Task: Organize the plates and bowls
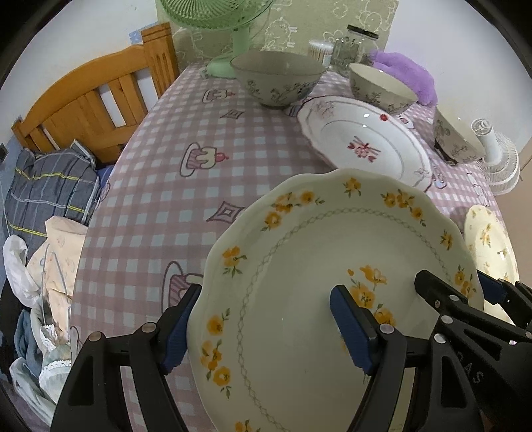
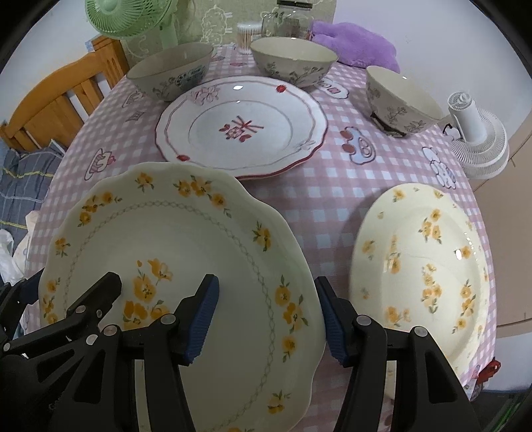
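Note:
A cream plate with orange flowers (image 1: 299,249) (image 2: 183,239) hangs between both grippers over the near part of the table, and its far rim overlaps the red-patterned plate (image 2: 239,129). My left gripper (image 1: 267,299) is shut across the plate's left rim, one finger behind the edge and one on its face. My right gripper (image 2: 266,285) is shut across the right rim in the same way. A second yellow-flowered plate (image 2: 422,262) lies at the right. Three grey floral bowls (image 2: 169,73) (image 2: 292,59) (image 2: 399,99) stand at the back.
The table wears a pink checked cloth (image 1: 159,199). At the back are a green fan (image 1: 232,33), a glass jar (image 2: 292,20) and a purple plush (image 2: 359,43). A white fan (image 2: 475,139) lies at the right edge. A wooden bed frame (image 1: 93,99) with bedding is on the left.

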The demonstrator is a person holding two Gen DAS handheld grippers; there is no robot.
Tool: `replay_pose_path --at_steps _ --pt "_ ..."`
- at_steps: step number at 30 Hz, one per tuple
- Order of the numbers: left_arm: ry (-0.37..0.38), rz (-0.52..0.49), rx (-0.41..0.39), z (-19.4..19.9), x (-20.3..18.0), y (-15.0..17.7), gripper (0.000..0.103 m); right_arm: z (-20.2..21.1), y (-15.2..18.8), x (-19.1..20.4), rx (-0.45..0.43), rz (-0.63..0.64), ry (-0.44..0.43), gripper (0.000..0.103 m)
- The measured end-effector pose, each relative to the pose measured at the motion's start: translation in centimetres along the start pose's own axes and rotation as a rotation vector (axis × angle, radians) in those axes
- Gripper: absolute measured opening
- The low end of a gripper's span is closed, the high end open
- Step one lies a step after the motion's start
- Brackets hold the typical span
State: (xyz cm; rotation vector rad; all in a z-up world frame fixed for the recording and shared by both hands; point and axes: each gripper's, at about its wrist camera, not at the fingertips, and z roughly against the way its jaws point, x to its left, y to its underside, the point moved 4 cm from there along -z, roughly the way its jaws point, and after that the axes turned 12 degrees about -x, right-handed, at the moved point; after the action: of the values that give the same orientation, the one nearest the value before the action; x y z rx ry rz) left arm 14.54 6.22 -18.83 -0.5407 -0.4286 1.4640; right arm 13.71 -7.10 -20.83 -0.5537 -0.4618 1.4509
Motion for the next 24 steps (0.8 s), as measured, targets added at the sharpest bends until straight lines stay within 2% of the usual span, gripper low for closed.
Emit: replay_pose_path --at_steps 9,24 --pt "0.001 -0.001 -0.027 1.2 -3.4 -1.0 0.077 1.5 -0.7 -3.6 -0.018 -0.015 0.001 0.062" --pt "0.007 0.0 -0.029 1.4 -11.6 -0.6 0.077 2.0 -0.7 -12.0 -0.027 -0.033 -0.002 0.061"
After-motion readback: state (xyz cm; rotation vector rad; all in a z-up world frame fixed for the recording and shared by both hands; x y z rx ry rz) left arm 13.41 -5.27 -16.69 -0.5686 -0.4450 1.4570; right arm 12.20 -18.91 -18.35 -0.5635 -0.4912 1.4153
